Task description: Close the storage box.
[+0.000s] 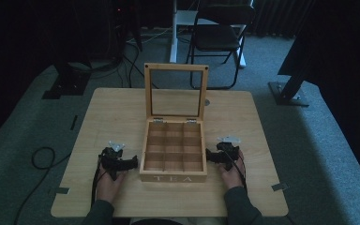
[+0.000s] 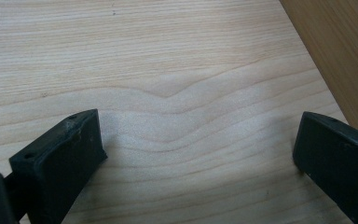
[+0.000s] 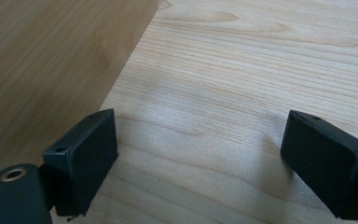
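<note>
On grey carpet (image 1: 318, 136), wooden table (image 1: 117, 108).

A pale wooden table (image 1: 112, 110) is lying under me, with a strip of grey tape (image 1: 280, 187) sticking at each near corner. Beyond its far edge a black folding chair (image 1: 218, 37) is standing on the grey carpet (image 1: 318, 140) beside a white post (image 1: 173, 33), and a black cable (image 1: 42, 157) is looping on the carpet to my left.
</note>
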A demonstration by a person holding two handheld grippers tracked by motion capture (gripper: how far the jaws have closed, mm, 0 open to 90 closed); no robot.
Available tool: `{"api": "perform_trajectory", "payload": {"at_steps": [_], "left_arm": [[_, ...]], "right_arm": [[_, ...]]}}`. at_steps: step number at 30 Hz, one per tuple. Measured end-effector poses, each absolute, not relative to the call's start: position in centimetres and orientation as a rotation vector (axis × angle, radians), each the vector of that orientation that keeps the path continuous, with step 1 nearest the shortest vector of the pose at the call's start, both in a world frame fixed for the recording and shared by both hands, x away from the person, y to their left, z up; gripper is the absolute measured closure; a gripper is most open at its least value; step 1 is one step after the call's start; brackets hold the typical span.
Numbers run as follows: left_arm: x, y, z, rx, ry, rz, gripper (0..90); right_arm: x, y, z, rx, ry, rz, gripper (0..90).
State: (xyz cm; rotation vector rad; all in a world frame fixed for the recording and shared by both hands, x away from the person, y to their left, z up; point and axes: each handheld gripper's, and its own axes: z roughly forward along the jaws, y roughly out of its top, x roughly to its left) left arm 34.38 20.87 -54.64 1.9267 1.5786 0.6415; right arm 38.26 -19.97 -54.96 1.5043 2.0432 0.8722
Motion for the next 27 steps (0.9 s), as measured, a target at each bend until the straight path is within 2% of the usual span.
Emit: {"api": "perform_trajectory", "payload": {"at_steps": [3, 5, 14, 21, 23, 26, 27], "left_arm": [[34.39, 20.88, -54.64, 1.927, 1.578, 0.642, 1.6], [34.39, 20.88, -54.64, 1.927, 1.578, 0.642, 1.6], [34.39, 20.87, -54.64, 1.927, 1.579, 0.642, 1.6], [34.40, 20.85, -54.63, 1.926, 1.583, 0.643, 1.5], [34.39, 20.84, -54.63, 1.926, 1.583, 0.643, 1.6], [34.38, 20.81, -54.63, 1.925, 1.584, 0.644, 1.6], [34.37, 20.79, -54.63, 1.924, 1.585, 0.644, 1.6]], "right_arm": [[38.25, -19.96, -54.96, 1.504, 2.043, 0.872, 10.6], [37.97, -19.77, -54.94, 1.508, 2.028, 0.874, 13.9], [37.55, -19.97, -54.94, 1.470, 2.070, 0.887, 12.6], [37.39, -19.79, -54.85, 1.486, 2.059, 0.878, 15.3], [37.33, -19.73, -54.65, 1.495, 2.062, 0.871, 23.6], [37.38, -19.65, -54.29, 1.524, 2.054, 0.827, 26.0], [37.42, -19.68, -54.25, 1.519, 2.063, 0.831, 29.2]]}}
